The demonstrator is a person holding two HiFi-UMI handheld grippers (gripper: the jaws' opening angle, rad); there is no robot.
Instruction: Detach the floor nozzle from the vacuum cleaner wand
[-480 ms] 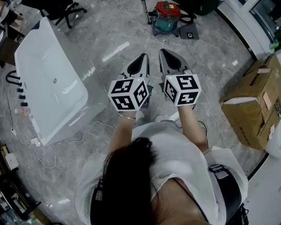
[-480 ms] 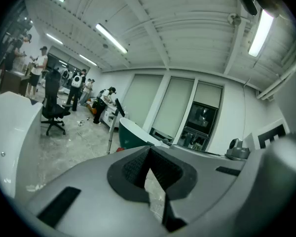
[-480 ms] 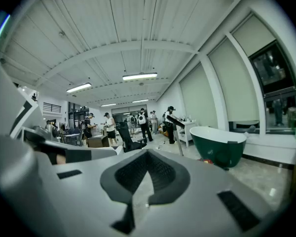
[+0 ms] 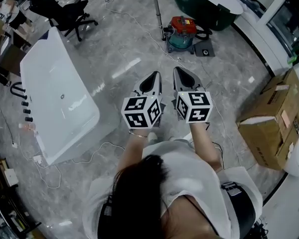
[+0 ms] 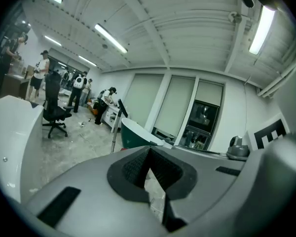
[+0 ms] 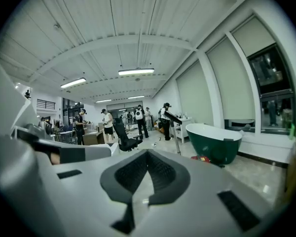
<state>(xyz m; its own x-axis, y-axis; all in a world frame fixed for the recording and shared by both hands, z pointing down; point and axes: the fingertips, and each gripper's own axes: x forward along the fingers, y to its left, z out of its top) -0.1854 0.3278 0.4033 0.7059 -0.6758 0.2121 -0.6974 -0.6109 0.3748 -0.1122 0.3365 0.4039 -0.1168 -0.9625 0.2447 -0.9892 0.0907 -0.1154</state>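
Note:
A red and teal vacuum cleaner [image 4: 183, 32] stands on the marble floor ahead of me. A thin metal tube, which looks like the wand [image 4: 158, 11], rises beside it. A flat grey piece [image 4: 205, 51] lies to its right; whether it is the floor nozzle I cannot tell. My left gripper [image 4: 153, 75] and right gripper [image 4: 179, 70] are held side by side at chest height, pointing toward the vacuum and well short of it. Both are shut with nothing in them. The right gripper view shows the red vacuum [image 6: 203, 158] far off beyond the shut right gripper [image 6: 147, 155].
A white bathtub [image 4: 45, 73] stands on the left, with a cable on the floor beside it. A dark green bathtub [image 4: 209, 1] sits behind the vacuum. A cardboard box [image 4: 271, 116] is on the right. An office chair [image 4: 65, 11] and several people are at the far left.
The whole head view has slid slightly down and right. Both grippers stay side by side and shut.

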